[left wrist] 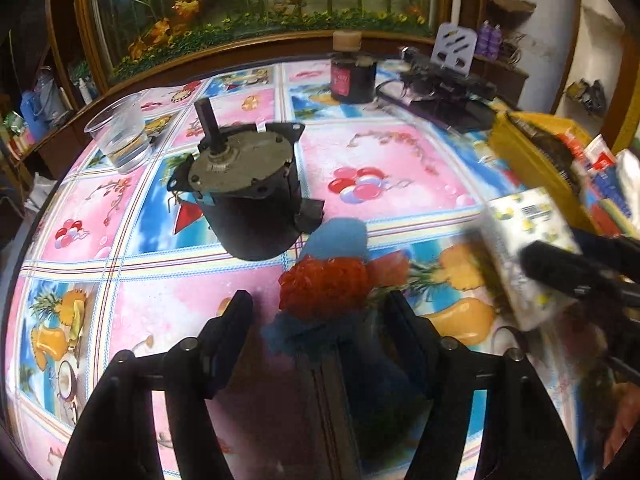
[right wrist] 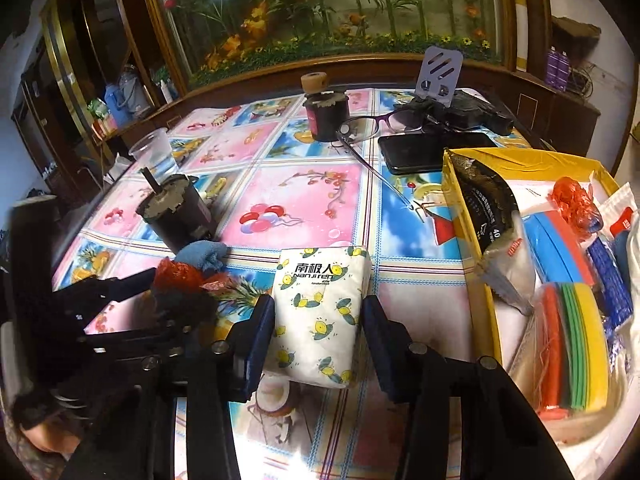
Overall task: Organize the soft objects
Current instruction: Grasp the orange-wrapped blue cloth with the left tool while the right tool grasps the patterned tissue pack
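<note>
A white tissue pack (right wrist: 320, 312) printed with yellow lemons sits between the fingers of my right gripper (right wrist: 318, 320), and both pads touch its sides, so the gripper is shut on it. The left wrist view shows the same tissue pack (left wrist: 528, 248) blurred at the right, with a black finger (left wrist: 560, 272) across it. My left gripper (left wrist: 320, 312) stands open over a small heap of a red crinkled bag (left wrist: 324, 288), a light blue cloth (left wrist: 340, 236) and a dark blue fluffy piece (left wrist: 304, 336). Its fingers stand clear of the heap on both sides.
A black motor (left wrist: 248, 192) with a shaft stands just behind the heap, and a clear plastic cup (left wrist: 120, 136) stands at the far left. The yellow box (right wrist: 472, 220) at the right holds sponges, bags and packets. Behind lie a phone (right wrist: 432, 152), glasses (right wrist: 360, 128) and a dark jar (right wrist: 326, 116).
</note>
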